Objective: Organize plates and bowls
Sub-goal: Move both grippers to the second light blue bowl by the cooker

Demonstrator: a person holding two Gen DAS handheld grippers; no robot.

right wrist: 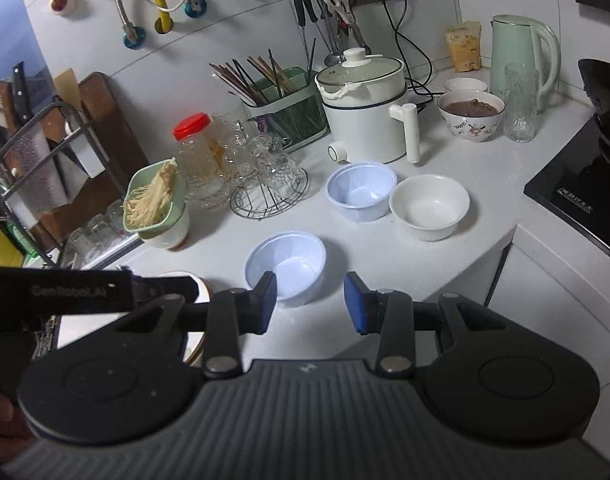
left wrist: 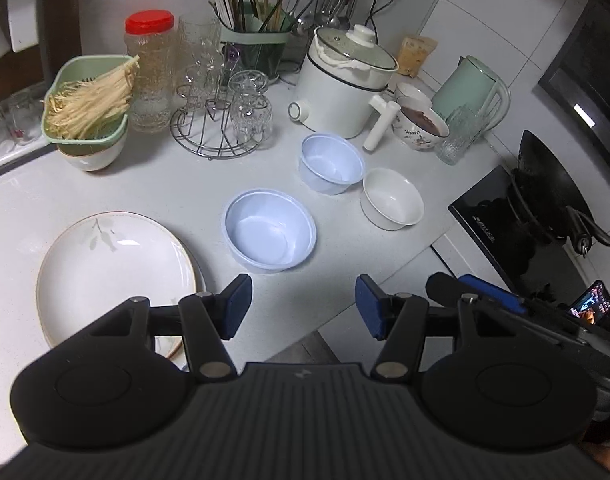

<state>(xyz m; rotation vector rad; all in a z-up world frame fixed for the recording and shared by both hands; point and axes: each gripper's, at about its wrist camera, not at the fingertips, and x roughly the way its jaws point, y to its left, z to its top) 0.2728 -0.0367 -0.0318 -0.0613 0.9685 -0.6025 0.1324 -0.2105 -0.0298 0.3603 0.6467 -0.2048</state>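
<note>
The near bowl (right wrist: 285, 266) lies just ahead of the right gripper (right wrist: 309, 303), nearer than the left gripper (left wrist: 301, 306); both grippers gape, holding nothing.

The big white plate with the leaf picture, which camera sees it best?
The left wrist view. There the plate lies almost whole on the counter, leaf pattern visible, with only its near edge behind the left gripper. In the right wrist view only a sliver peeks out behind the grippers.

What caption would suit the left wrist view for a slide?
Open left gripper above white counter, facing leaf-pattern plate, two translucent plastic bowls, and white ceramic bowl.
</note>
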